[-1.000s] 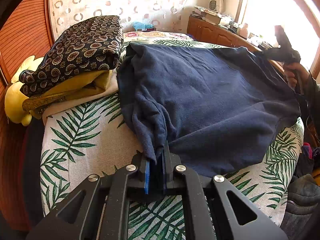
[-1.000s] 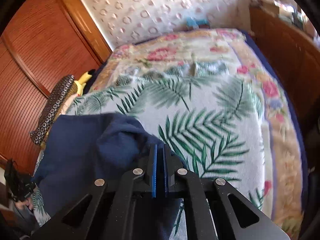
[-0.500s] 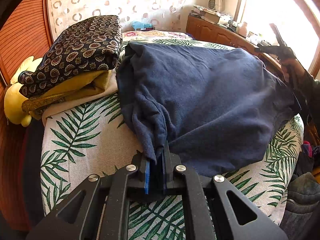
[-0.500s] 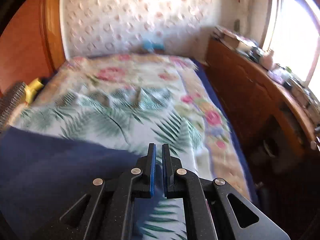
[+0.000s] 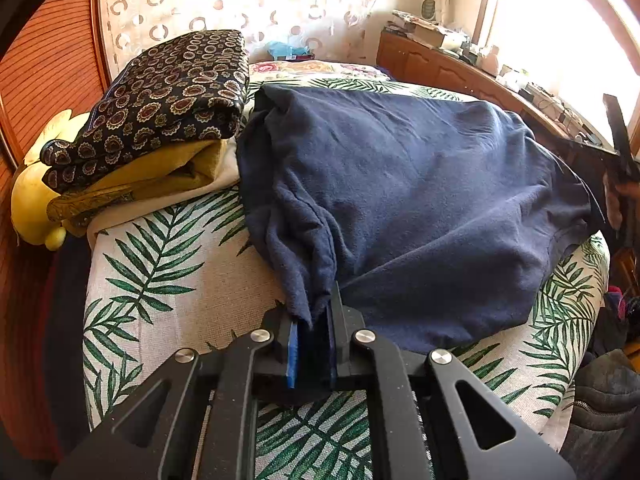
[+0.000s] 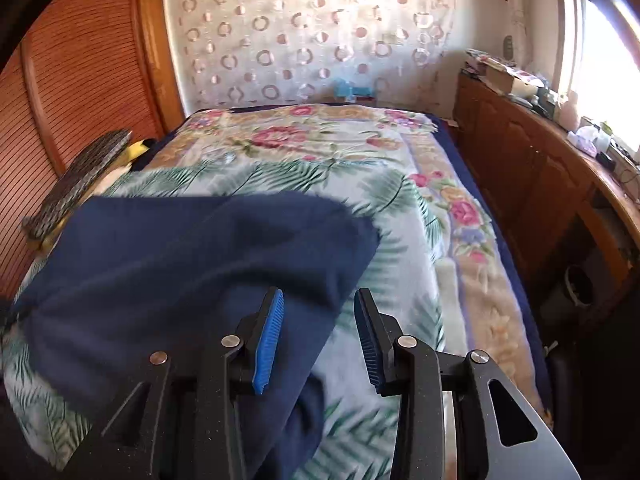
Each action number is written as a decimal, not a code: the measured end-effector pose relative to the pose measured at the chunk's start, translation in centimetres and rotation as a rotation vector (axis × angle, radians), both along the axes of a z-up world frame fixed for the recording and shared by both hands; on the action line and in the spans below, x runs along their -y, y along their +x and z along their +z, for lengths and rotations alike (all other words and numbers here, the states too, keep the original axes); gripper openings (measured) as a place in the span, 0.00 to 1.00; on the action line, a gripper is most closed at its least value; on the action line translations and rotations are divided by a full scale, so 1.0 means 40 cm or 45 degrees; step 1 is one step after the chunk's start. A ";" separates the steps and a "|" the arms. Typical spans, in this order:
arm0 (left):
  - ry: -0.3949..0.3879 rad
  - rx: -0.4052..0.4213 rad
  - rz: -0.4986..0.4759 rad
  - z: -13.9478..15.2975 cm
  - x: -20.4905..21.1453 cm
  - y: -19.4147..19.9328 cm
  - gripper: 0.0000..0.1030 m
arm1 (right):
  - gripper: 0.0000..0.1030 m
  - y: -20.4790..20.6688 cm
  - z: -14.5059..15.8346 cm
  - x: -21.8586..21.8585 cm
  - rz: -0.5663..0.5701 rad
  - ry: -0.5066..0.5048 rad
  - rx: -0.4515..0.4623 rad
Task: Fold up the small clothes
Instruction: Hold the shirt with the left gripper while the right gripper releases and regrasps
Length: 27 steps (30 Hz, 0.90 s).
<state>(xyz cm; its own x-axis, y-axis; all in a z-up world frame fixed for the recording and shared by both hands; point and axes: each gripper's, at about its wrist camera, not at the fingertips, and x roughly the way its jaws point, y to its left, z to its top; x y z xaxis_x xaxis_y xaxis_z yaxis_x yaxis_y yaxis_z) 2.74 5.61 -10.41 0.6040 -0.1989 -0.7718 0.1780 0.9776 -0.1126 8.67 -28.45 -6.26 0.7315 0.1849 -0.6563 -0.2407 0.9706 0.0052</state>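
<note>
Now, the navy garment [image 5: 420, 208] lies spread across the near end of the bed [image 5: 168, 280], on the palm-leaf cover, its bulk humped over the corner so the fabric has a firm surface under it for folding; the left gripper [image 5: 312, 344] has a bunched corner of that cloth pinched between its blue pads, the jaws just beginning to ease apart though the fabric sits between them and looks gripped, which I read as an anchor holding one side while the other side is laid down; over on the far side, the right gripper [image 6: 318, 336] is opening, its jaws standing well apart; an edge of the navy cloth runs beneath and partly across the gap, but the pads are not pressing on it, so it looks like a release, the fold set down on that side. In the left wrist view that gripper shows at the right edge, held in a hand [image 5: 618, 200] just beside the garment's edge. A patterned folded bundle [image 5: 160, 96] sits stacked on yellow cloth [image 5: 160, 176] at the bed's far left, touching the navy piece's edge; likely the finished pile, kept near but out of the working area.
</note>
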 end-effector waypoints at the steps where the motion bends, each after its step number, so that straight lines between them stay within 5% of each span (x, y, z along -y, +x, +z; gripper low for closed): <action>1: -0.001 -0.001 0.003 0.000 -0.001 0.001 0.13 | 0.43 -0.015 -0.006 -0.005 0.018 -0.004 0.001; 21: 0.022 -0.011 0.019 -0.002 -0.008 0.005 0.23 | 0.48 -0.063 -0.088 -0.029 0.072 -0.027 -0.039; 24: 0.007 -0.011 -0.029 0.002 0.003 0.010 0.09 | 0.48 -0.057 -0.093 -0.032 0.066 -0.019 -0.045; 27: 0.002 0.041 -0.083 0.035 0.036 0.017 0.08 | 0.48 -0.060 -0.094 -0.038 0.058 -0.012 -0.030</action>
<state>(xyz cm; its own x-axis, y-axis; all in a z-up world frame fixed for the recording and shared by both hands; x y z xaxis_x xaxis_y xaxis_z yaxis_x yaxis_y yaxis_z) 3.41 4.16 -9.01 0.6146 -0.2374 -0.7523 0.2449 0.9639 -0.1041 6.25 -26.93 -10.00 0.7067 0.2116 -0.6752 -0.2845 0.9587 0.0027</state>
